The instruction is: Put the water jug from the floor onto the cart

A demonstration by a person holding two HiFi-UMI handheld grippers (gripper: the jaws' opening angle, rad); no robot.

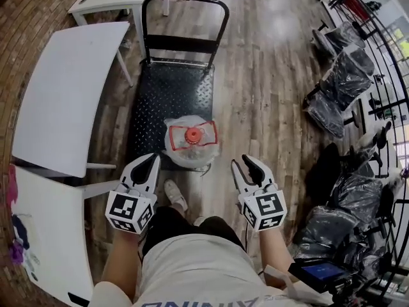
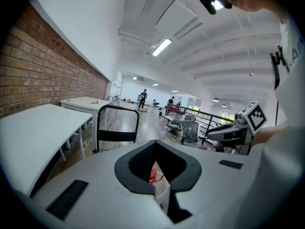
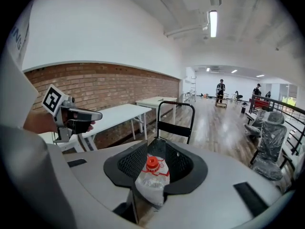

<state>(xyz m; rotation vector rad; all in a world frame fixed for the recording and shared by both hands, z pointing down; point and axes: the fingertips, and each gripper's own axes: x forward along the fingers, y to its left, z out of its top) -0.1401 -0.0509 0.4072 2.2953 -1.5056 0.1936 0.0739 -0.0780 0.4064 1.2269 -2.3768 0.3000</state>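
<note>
The water jug (image 1: 192, 147), clear with a red cap and a red handle, stands upright on the near end of the black platform cart (image 1: 169, 94). Its push handle (image 1: 185, 2) rises at the far end. My left gripper (image 1: 148, 162) hangs just left of the jug and apart from it, with only a narrow gap between its jaws and nothing in it. Right of the jug, also apart, my right gripper (image 1: 246, 165) is open and empty. Both gripper views look down past their jaws at the jug (image 2: 159, 180) (image 3: 151, 178) from above and behind.
Two white tables (image 1: 70, 101) (image 1: 45, 235) stand along the brick wall at the left, close to the cart. Plastic-wrapped office chairs (image 1: 342, 88) and a black railing (image 1: 383, 75) fill the right. My shoe (image 1: 174, 194) is just behind the cart. Wooden floor stretches beyond.
</note>
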